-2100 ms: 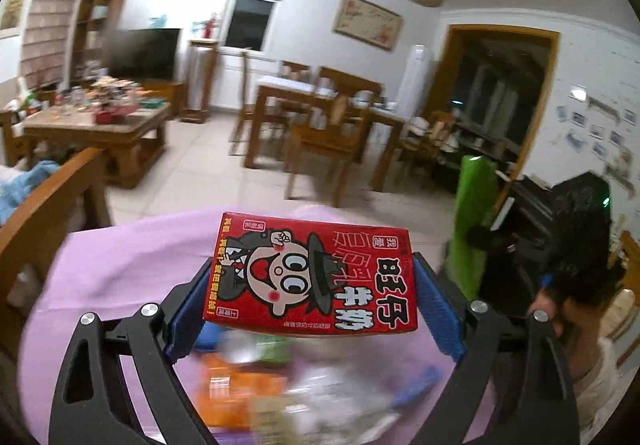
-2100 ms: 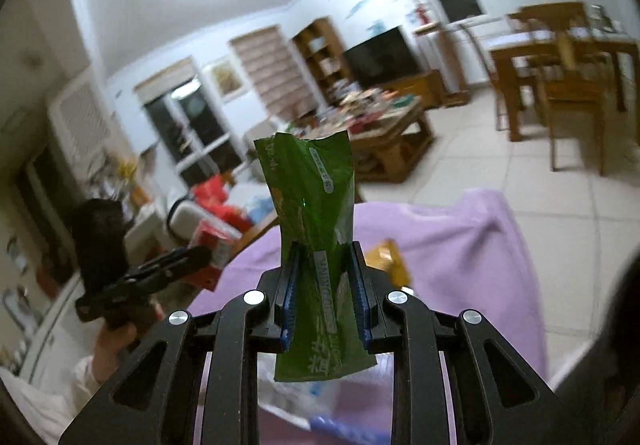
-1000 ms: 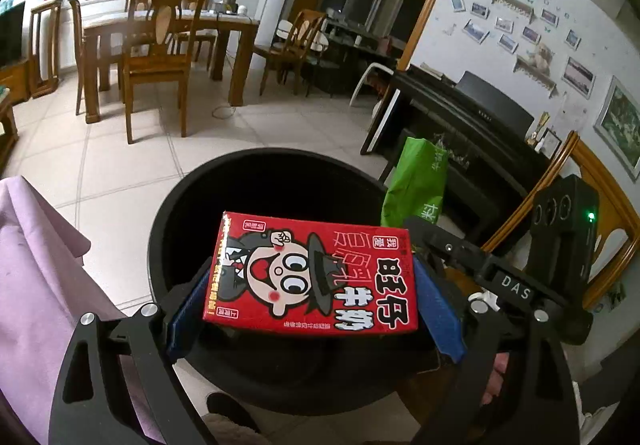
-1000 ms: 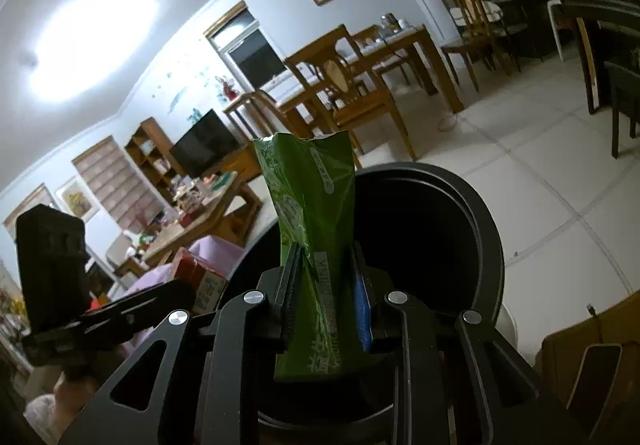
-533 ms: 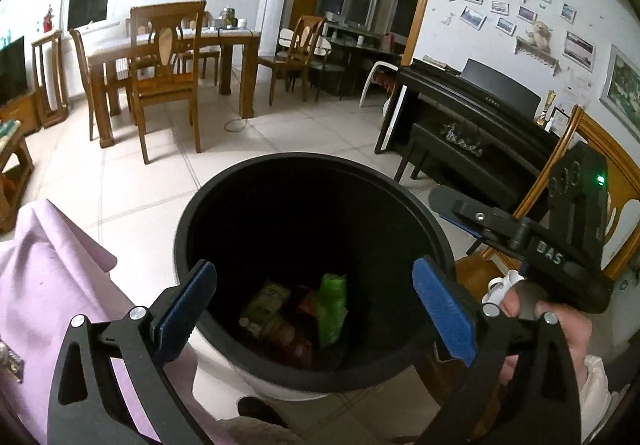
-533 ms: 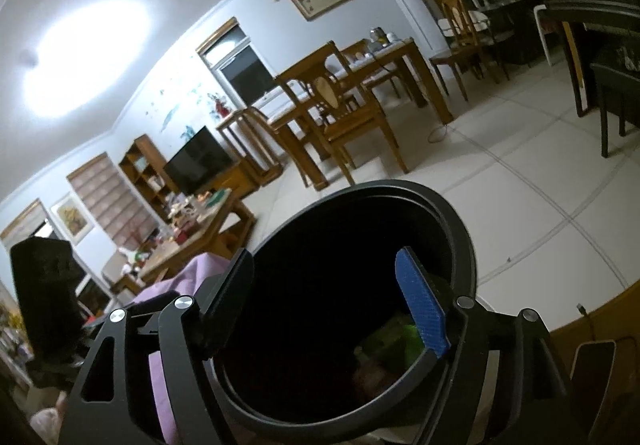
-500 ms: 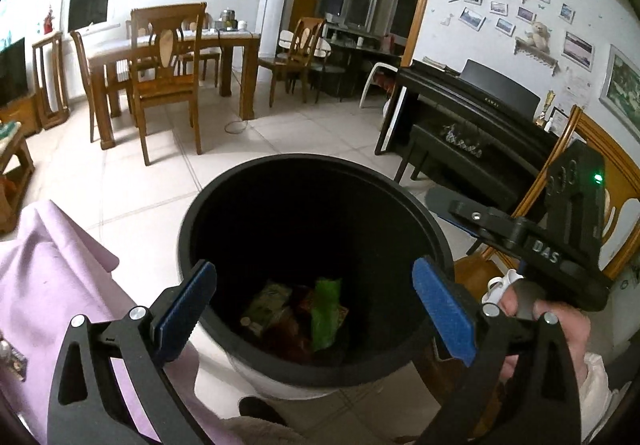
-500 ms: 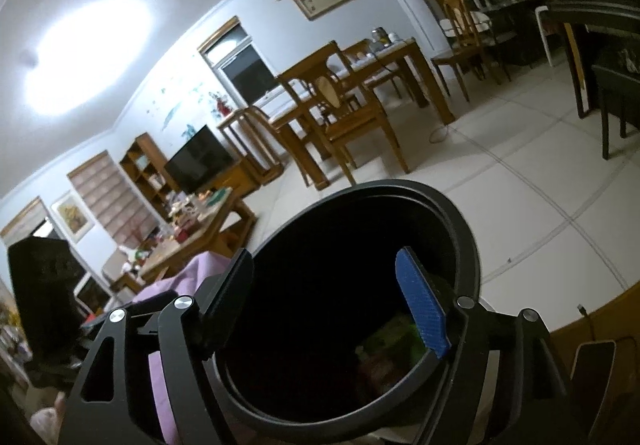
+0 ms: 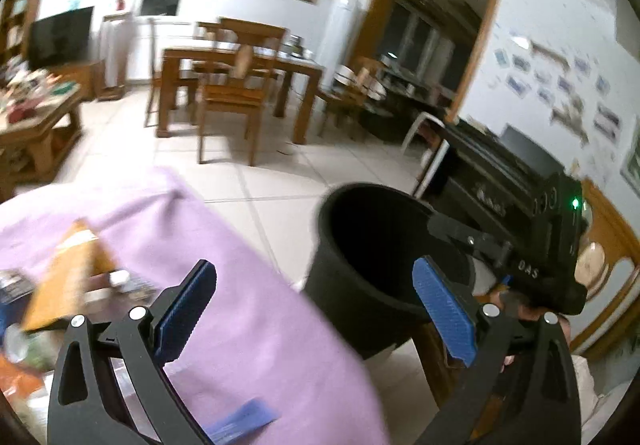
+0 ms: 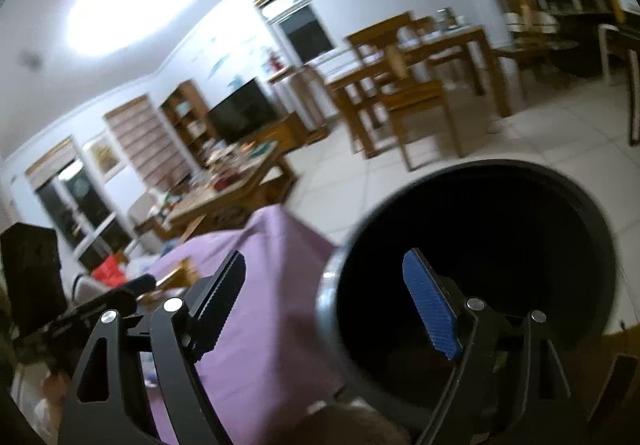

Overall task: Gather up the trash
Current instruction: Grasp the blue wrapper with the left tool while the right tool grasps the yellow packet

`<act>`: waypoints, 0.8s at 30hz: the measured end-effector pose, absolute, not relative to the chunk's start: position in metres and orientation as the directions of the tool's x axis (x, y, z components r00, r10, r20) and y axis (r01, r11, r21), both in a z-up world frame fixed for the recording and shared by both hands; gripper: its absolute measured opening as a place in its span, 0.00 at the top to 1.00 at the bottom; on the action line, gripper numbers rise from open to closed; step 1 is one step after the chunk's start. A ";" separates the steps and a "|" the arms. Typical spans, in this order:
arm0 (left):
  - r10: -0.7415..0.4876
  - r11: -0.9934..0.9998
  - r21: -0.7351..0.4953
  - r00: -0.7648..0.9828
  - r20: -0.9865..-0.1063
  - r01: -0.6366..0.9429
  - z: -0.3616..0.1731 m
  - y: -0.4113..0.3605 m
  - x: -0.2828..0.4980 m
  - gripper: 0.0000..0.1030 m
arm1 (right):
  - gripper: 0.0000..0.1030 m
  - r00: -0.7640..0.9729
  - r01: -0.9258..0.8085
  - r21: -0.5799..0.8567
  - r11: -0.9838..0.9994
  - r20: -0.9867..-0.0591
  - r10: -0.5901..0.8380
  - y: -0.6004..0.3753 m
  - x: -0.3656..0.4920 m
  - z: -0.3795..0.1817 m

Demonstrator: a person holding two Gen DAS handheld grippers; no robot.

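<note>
The black trash bin (image 9: 360, 245) stands on the floor beside the table with the purple cloth (image 9: 248, 325). My left gripper (image 9: 316, 305) is open and empty, over the cloth's edge with the bin to its right. Blurred trash lies on the cloth at left: an orange packet (image 9: 68, 277) and a blue wrapper (image 9: 244, 419). In the right wrist view, my right gripper (image 10: 324, 285) hangs by the near rim of the bin (image 10: 500, 225); its jaws are opening with nothing between them. The bin's inside is dark, so its contents are hidden.
A wooden dining table with chairs (image 9: 236, 77) stands across the tiled floor (image 9: 280, 185). A cluttered coffee table (image 9: 32, 113) is at far left, a dark piano (image 9: 492, 181) behind the bin. A wooden chair (image 9: 612, 245) is at right.
The red carton and the green packet were let go into the bin. Both grippers then opened wide and swung left, from over the bin toward the purple table.
</note>
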State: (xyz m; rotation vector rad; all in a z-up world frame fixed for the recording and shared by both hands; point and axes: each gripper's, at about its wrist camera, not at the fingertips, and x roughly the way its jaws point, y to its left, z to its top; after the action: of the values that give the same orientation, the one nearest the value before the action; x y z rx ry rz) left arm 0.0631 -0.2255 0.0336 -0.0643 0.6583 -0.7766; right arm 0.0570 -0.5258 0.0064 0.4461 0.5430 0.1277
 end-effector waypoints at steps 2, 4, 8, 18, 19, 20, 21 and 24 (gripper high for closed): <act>-0.654 0.746 -0.326 0.551 -0.518 0.580 0.036 -0.187 0.074 0.05 | 0.19 0.829 -0.057 0.442 0.895 -0.479 0.289 -0.499 0.074 0.012; -0.629 0.774 -0.357 0.578 -0.520 0.522 0.037 -0.152 0.087 0.05 | 0.18 0.798 -0.109 0.450 0.887 -0.492 0.348 -0.469 0.092 0.016; -0.529 0.847 -0.402 0.623 -0.576 0.347 0.026 -0.070 0.123 0.05 | 0.18 0.694 -0.201 0.488 0.850 -0.541 0.475 -0.402 0.137 0.022; -0.338 0.924 -0.160 0.551 -0.763 0.346 -0.028 -0.022 0.177 0.17 | 0.18 0.507 -0.254 0.449 0.856 -0.692 0.514 -0.282 0.241 0.006; -0.339 0.921 -0.154 0.542 -0.769 0.358 -0.030 -0.022 0.181 0.21 | 0.19 0.494 -0.246 0.443 0.862 -0.708 0.505 -0.273 0.248 0.002; -0.333 0.919 -0.144 0.527 -0.782 0.366 -0.033 -0.026 0.187 0.29 | 0.19 0.482 -0.242 0.439 0.865 -0.719 0.500 -0.271 0.256 -0.003; -0.331 0.919 -0.145 0.517 -0.789 0.368 -0.037 -0.024 0.192 0.33 | 0.21 0.464 -0.236 0.436 0.869 -0.735 0.495 -0.265 0.265 -0.009; -0.331 0.916 -0.139 0.512 -0.793 0.376 -0.045 -0.022 0.198 0.40 | 0.30 0.426 -0.235 0.420 0.877 -0.766 0.481 -0.251 0.280 -0.020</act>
State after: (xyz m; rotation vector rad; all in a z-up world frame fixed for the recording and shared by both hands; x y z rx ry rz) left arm 0.1982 -0.0222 -0.0445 0.0524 0.9422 -0.4252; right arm 0.2798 -0.2515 -0.0200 0.2652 1.0393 0.4541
